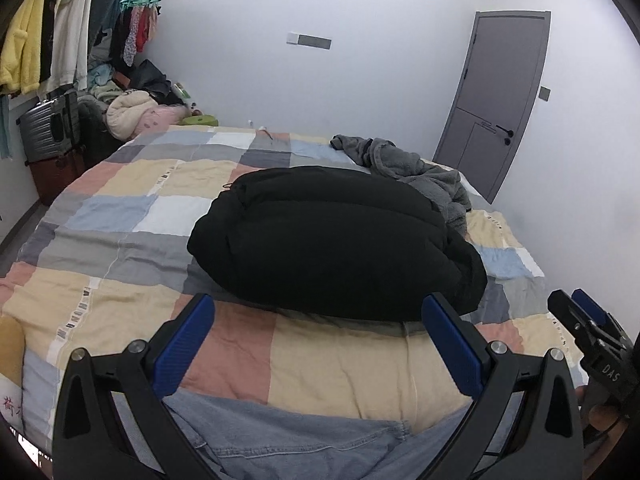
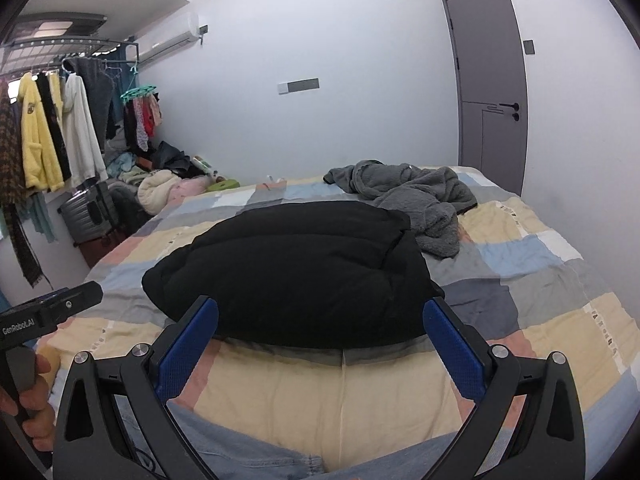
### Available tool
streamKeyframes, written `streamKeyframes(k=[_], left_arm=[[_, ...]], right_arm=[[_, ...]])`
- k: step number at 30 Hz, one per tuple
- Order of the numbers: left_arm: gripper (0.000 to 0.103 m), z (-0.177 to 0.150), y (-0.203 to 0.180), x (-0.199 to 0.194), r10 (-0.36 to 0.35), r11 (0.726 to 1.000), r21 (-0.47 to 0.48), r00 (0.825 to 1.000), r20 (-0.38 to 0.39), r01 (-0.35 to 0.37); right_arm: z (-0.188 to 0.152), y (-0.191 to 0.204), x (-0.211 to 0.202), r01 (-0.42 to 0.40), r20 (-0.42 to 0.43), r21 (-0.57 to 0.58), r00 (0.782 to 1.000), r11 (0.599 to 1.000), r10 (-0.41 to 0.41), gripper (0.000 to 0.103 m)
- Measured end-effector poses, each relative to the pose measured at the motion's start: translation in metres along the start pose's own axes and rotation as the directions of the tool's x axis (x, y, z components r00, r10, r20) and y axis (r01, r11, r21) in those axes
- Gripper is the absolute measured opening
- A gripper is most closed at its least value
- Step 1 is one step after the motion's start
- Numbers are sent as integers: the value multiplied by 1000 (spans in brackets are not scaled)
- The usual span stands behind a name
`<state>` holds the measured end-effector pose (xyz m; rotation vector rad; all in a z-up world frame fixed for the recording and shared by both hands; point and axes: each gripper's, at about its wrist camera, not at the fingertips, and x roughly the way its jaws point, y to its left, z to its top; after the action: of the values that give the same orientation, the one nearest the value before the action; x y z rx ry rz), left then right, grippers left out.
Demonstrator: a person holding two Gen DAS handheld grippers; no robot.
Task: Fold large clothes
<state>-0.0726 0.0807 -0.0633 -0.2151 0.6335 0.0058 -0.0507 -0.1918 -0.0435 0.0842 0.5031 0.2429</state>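
A black puffy jacket (image 1: 332, 240) lies folded into a thick bundle on the patchwork bedspread (image 1: 132, 208); it also shows in the right wrist view (image 2: 296, 268). A crumpled grey fleece garment (image 1: 416, 168) lies behind it toward the door, also in the right wrist view (image 2: 412, 196). My left gripper (image 1: 318, 312) is open and empty, held just short of the jacket's near edge. My right gripper (image 2: 320, 316) is open and empty, also just short of that edge. Each gripper shows at the side of the other's view: the right one (image 1: 588, 328), the left one (image 2: 52, 312).
A clothes rack (image 2: 60, 120) with hanging garments, a suitcase (image 1: 48, 124) and a pile of clothes (image 1: 132, 112) stand left of the bed. A grey door (image 2: 492, 80) is at the far right. The person's jeans (image 1: 304, 436) fill the near edge.
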Motion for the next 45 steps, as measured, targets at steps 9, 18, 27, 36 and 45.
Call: streamKeyframes(k=[9,18,27,36,45], left_arm=[[103,-3,-11,6,-25,999,38,1000,-14,25],[103,-2,-14,9,-19,998,52,999,-28,21],[103,-1,-15,9,7,998,60,1000,-28,-5],[103,-1,-20,8,21,996,88,1000,-15,-19],[103,1,-20,6,34,995,89,999,-8,-33]], right_arm=[[0,-1,3,3,-10,-5,1000,1000,-3,103],[-3,-3,-1,9,-3,6,1000,1000,-9,103],[-4,-5,-3,19,4,12,1000,1000,-19,103],[-4,-5,-6,37,20,-1,999,999,-37,103],[-3,-8,-4,31,11,-1,999,1000,-31,103]])
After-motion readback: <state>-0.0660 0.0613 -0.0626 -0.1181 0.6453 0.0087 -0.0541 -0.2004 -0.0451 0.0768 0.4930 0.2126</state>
